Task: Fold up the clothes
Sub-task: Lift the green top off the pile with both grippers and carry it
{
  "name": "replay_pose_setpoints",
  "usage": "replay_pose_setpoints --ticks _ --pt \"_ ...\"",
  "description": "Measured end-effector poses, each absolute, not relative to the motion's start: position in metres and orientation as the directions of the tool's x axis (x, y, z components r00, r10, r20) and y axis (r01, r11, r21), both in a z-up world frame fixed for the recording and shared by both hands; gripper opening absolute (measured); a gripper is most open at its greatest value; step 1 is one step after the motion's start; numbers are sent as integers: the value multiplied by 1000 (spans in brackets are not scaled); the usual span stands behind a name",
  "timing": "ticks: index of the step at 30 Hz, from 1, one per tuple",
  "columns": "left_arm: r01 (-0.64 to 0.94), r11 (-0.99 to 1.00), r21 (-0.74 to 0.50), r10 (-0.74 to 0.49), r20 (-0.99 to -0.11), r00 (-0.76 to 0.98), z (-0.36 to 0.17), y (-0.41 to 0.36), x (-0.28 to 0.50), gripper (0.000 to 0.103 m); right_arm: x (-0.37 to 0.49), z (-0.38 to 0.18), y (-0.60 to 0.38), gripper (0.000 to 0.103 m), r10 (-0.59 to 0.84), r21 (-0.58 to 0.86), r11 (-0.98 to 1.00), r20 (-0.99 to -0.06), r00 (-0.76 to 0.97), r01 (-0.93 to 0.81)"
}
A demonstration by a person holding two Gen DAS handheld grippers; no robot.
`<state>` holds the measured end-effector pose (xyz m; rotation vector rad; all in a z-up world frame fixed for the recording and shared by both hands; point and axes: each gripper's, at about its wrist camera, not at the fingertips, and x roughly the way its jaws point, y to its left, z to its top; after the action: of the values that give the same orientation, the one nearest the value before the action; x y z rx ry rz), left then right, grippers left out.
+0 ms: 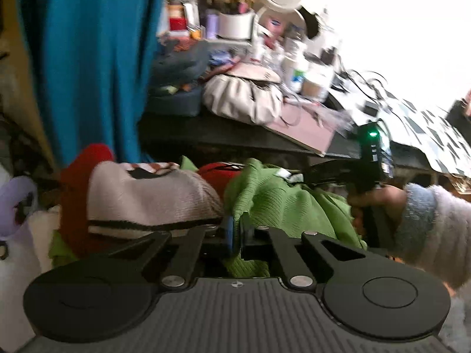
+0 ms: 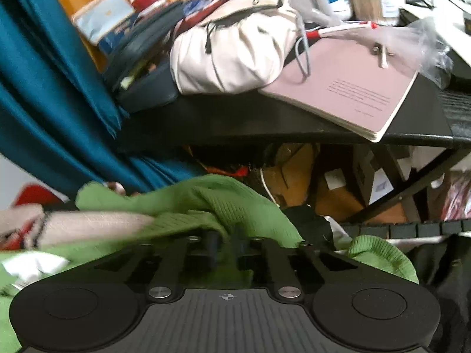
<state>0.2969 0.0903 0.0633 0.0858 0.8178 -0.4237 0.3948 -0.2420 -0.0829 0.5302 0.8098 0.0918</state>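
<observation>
A green ribbed knit garment [image 1: 282,203] lies bunched on a heap of clothes. My left gripper [image 1: 237,232] is shut on a fold of it, fingers close together with green cloth between them. In the right wrist view the same green garment [image 2: 206,206] drapes over my right gripper [image 2: 226,244], whose fingers are closed on the cloth. The right gripper's body and the hand holding it show in the left wrist view [image 1: 374,158], just right of the green garment. A beige striped knit [image 1: 147,197] and a red garment [image 1: 73,206] lie to the left.
A black desk [image 2: 265,120] stands close behind the heap, loaded with a cream bag [image 2: 232,56], a pink notebook [image 2: 347,88], bottles and clutter. A teal curtain [image 1: 88,58] hangs on the left. Boxes [image 2: 329,194] sit under the desk.
</observation>
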Motion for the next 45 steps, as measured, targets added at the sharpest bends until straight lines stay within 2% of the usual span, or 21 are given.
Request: replay_pose_setpoints --ticks 3,6,11,14,18,22,25,29,35,40,42,45 --pt "332 943 -21 -257 -682 685 83 91 278 4 387 -65 -248 3 278 525 843 -614 739 120" --pt "246 969 35 -184 -564 805 114 94 254 4 370 -17 -256 3 288 571 819 -494 820 57" --pt "157 985 -68 -171 -349 922 154 105 223 3 319 78 -270 3 266 580 812 -270 925 -64" --pt "189 979 -76 -202 -224 954 180 105 207 3 276 142 -280 3 235 549 828 -159 959 -112" --pt "280 955 -99 -287 -53 957 224 107 180 3 194 223 -286 3 123 466 879 -19 992 -100" --pt "404 907 -123 -391 118 913 257 103 148 3 99 279 -283 3 -32 379 925 121 992 -16" --pt "499 862 -89 -473 216 854 271 89 122 3 36 301 -282 3 -147 330 940 165 975 86" --pt "632 766 -115 -594 249 765 279 66 104 3 -30 308 -304 3 -274 318 923 149 950 216" --pt "758 640 -127 -730 208 651 282 -4 90 3 -113 297 -361 3 -439 343 856 91 894 386" --pt "819 568 -82 -795 203 572 272 -92 62 3 -193 277 -414 3 -553 357 792 76 830 495" --pt "828 558 -54 -802 220 555 260 -134 45 3 -224 264 -443 3 -588 353 772 84 804 528" --pt "840 540 -48 -821 191 538 231 -196 21 3 -272 243 -495 3 -623 364 741 58 780 564"
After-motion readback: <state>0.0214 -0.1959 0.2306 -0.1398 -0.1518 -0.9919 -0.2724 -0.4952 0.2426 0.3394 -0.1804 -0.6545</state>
